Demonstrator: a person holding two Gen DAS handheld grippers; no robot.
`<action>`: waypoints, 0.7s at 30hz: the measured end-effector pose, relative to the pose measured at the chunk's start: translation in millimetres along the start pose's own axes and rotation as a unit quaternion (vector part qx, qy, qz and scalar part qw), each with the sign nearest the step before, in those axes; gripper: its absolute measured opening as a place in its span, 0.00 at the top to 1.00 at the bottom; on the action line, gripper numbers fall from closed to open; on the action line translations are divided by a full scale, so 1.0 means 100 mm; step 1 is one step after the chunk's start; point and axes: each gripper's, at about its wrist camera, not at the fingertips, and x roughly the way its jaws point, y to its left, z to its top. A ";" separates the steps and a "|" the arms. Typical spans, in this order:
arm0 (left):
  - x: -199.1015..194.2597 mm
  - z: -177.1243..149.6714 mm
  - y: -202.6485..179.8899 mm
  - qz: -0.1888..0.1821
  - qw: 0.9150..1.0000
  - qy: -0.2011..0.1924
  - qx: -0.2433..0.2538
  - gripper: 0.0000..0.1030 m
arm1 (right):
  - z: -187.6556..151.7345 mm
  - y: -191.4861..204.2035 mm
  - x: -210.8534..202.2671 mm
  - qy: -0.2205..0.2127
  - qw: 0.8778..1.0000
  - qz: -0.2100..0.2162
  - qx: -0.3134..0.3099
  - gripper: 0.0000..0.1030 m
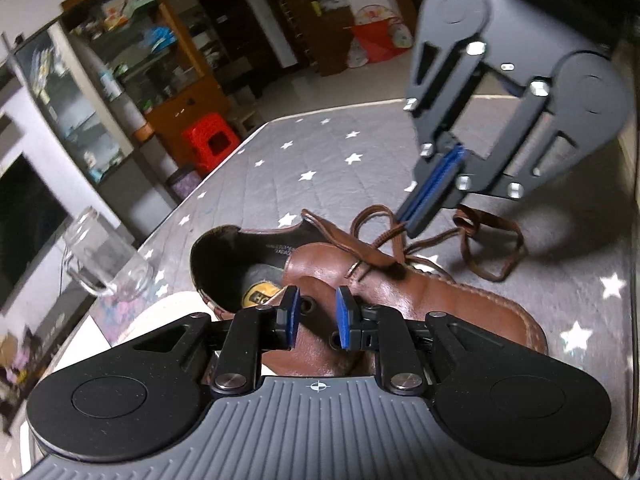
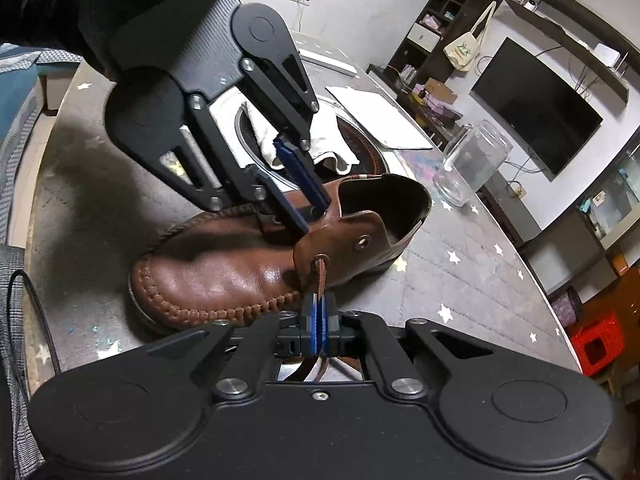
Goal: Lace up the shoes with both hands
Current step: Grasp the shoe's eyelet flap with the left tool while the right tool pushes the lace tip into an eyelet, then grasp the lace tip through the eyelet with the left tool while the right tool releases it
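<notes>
- The brown shoe (image 2: 224,264) lies mid-table on the star-print cover (image 1: 320,160), clear of its edges, with its opening toward the glass jar (image 2: 472,160).
- The right gripper (image 2: 319,320) has its pads pressed together on the brown lace (image 2: 319,276), apparently drawing it out through an eyelet.
- The left gripper (image 1: 316,316) stands partly open, holding nothing, straddling the near flap's eyelets, likely to steady it.
- A yellow insole label (image 1: 260,294) shows, but its print is unreadable.
</notes>
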 end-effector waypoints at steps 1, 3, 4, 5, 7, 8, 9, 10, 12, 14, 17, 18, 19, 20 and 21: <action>-0.02 0.00 -0.04 -0.002 1.000 -0.004 0.018 0.82 | 0.00 0.00 0.01 0.000 1.000 0.000 0.000 0.98; -0.03 0.00 -0.10 0.001 0.999 -0.007 0.046 0.81 | 0.00 -0.01 0.02 0.003 1.000 0.001 0.000 0.98; -0.02 0.01 -0.12 0.003 0.998 -0.007 0.058 0.82 | 0.00 -0.01 0.02 0.004 1.000 0.001 -0.001 0.98; -0.01 0.02 -0.12 0.001 0.998 -0.007 0.063 0.81 | 0.00 -0.01 0.02 0.005 1.000 0.001 -0.002 0.98; 0.01 0.03 -0.12 -0.001 0.997 -0.007 0.074 0.81 | 0.00 -0.01 0.03 0.007 1.000 0.002 -0.003 0.98; 0.02 0.04 -0.12 -0.003 0.997 -0.008 0.080 0.81 | 0.00 -0.01 0.03 0.007 1.000 0.002 -0.004 0.98; 0.03 0.05 -0.11 -0.004 0.996 -0.009 0.086 0.81 | 0.01 -0.01 0.03 0.008 1.000 0.003 -0.005 0.98; 0.04 0.06 -0.12 -0.006 0.995 -0.013 0.099 0.82 | 0.01 0.00 0.03 0.009 1.000 0.003 -0.006 0.98; 0.04 0.09 -0.13 -0.011 0.993 -0.017 0.119 0.82 | 0.01 0.00 0.03 0.010 1.000 0.004 -0.009 0.98; 0.06 0.11 -0.14 -0.019 0.990 -0.018 0.139 0.82 | 0.02 0.00 0.04 0.011 1.000 0.005 -0.009 0.98; 0.10 0.13 -0.15 -0.036 0.985 -0.019 0.167 0.90 | 0.02 -0.01 0.04 0.012 1.000 0.003 -0.009 0.98; 0.11 0.12 -0.15 -0.042 0.985 -0.019 0.166 0.91 | 0.02 -0.01 0.03 0.012 1.000 0.003 -0.008 0.98; 0.12 0.11 -0.15 -0.048 0.985 -0.019 0.165 0.93 | 0.03 -0.01 0.02 0.012 1.000 0.002 -0.008 0.97; 0.14 0.10 -0.14 -0.054 0.985 -0.018 0.164 0.96 | 0.03 -0.01 0.02 0.011 1.000 0.001 -0.008 0.97; 0.15 0.08 -0.14 -0.056 0.986 -0.019 0.154 0.97 | 0.03 -0.01 0.01 0.010 1.000 0.000 -0.008 0.97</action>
